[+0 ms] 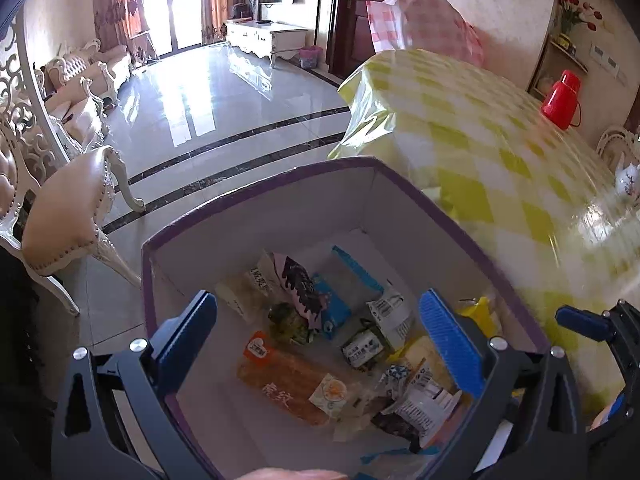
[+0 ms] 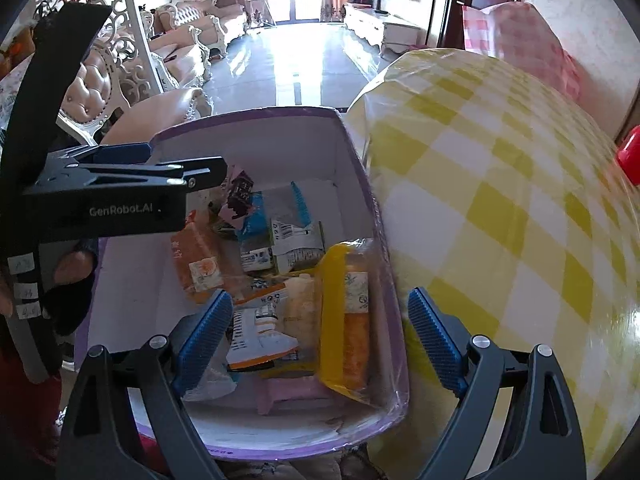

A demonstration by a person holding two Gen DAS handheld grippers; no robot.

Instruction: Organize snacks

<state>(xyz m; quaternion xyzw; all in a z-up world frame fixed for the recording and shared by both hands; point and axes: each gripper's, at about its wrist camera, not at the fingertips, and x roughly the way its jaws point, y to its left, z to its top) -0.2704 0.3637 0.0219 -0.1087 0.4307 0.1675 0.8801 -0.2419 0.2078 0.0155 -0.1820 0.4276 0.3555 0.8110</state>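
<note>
A cardboard box [image 1: 280,216] with a purple rim and white inside holds several snack packets. Among them are an orange bread packet [image 1: 280,388], a blue packet [image 1: 332,308] and a pink-and-black packet [image 1: 300,280]. My left gripper [image 1: 320,332] hovers open over the box with nothing between its fingers. In the right wrist view the same box [image 2: 280,148] shows a yellow packet [image 2: 344,312] leaning on its right wall. My right gripper [image 2: 320,336] is open and empty above the near end. The left gripper [image 2: 200,172] appears side-on above the box's left rim.
The box stands beside a table with a yellow-and-white check cloth [image 1: 500,152], which carries a red flask [image 1: 562,100] and a white teapot [image 1: 628,180]. An upholstered chair [image 1: 68,208] stands to the left over a glossy tiled floor. A hand [image 2: 72,268] grips the left tool.
</note>
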